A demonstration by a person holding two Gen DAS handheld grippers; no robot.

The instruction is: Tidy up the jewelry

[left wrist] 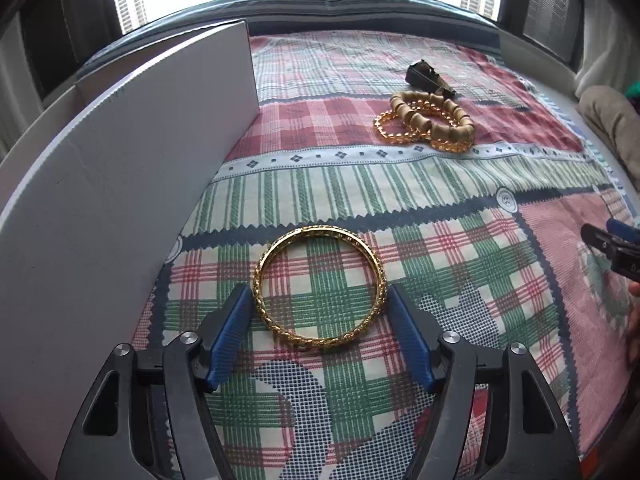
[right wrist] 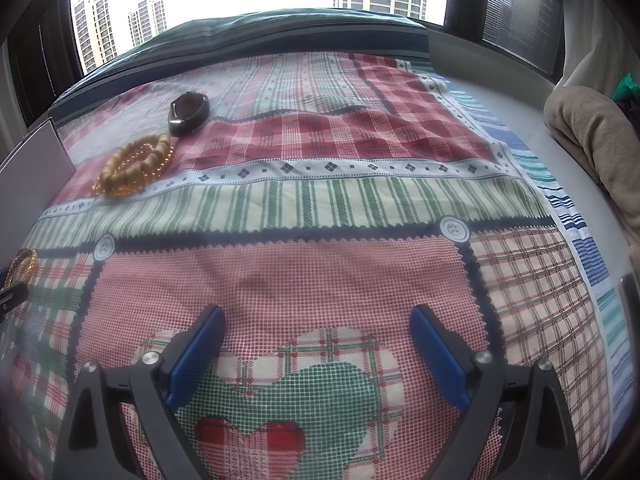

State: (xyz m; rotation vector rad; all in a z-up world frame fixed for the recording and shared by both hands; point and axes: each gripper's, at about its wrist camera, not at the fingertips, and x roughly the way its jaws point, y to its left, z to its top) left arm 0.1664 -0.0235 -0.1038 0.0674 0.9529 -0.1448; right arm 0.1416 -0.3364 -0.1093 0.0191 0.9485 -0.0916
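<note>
A gold bangle [left wrist: 320,286] lies flat on the patchwork bedspread [left wrist: 460,264]. My left gripper [left wrist: 320,300] is open, its blue pads on either side of the bangle's near half, close to its rim. The bangle's edge also shows at the far left of the right wrist view [right wrist: 22,264]. A pile of gold bead bracelets [left wrist: 428,120] lies farther back, with a dark watch [left wrist: 428,76] behind it; both show in the right wrist view, bracelets [right wrist: 132,164] and watch [right wrist: 190,114]. My right gripper [right wrist: 316,316] is open and empty over the bedspread.
A white box [left wrist: 120,184] with a tall wall stands at the left, close to the bangle. A beige pillow or blanket [right wrist: 592,136] lies at the right edge of the bed. A window with towers is behind the bed. The right gripper shows at the left wrist view's right edge [left wrist: 612,248].
</note>
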